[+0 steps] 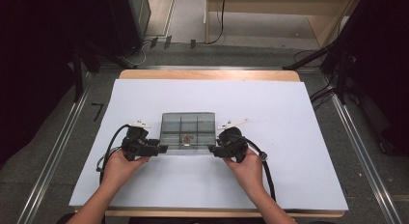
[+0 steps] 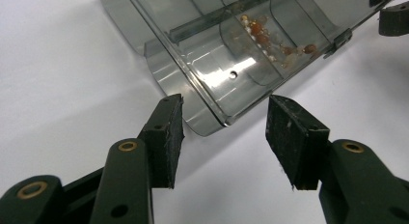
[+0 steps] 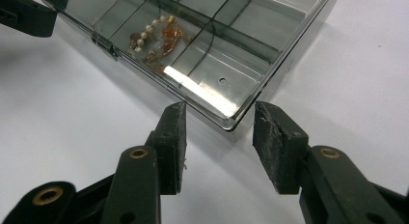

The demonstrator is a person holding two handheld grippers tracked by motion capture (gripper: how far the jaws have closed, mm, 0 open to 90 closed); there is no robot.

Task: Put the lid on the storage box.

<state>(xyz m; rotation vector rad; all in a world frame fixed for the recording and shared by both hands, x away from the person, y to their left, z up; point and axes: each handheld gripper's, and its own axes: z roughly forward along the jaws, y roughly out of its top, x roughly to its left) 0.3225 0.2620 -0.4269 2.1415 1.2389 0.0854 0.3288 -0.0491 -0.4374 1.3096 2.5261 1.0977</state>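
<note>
Centrally, clear plastic box (image 1: 187, 129) on white sheet (image 1: 289, 137): light, stiff, slippery, beads inside. Grip near corners. Left gripper (image 2: 224, 130) and right gripper (image 3: 219, 137) spread, pinching nothing.

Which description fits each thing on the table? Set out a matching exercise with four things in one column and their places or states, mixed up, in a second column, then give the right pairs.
Things:
1. clear box
2. bead bracelet
3. left gripper
4. right gripper

Places or states:
A. lies inside a near middle compartment
B. open at the box's near left corner
C. sits on the white sheet, lid closed
D. open at the box's near right corner

Pairs: 1-C, 2-A, 3-B, 4-D
</note>
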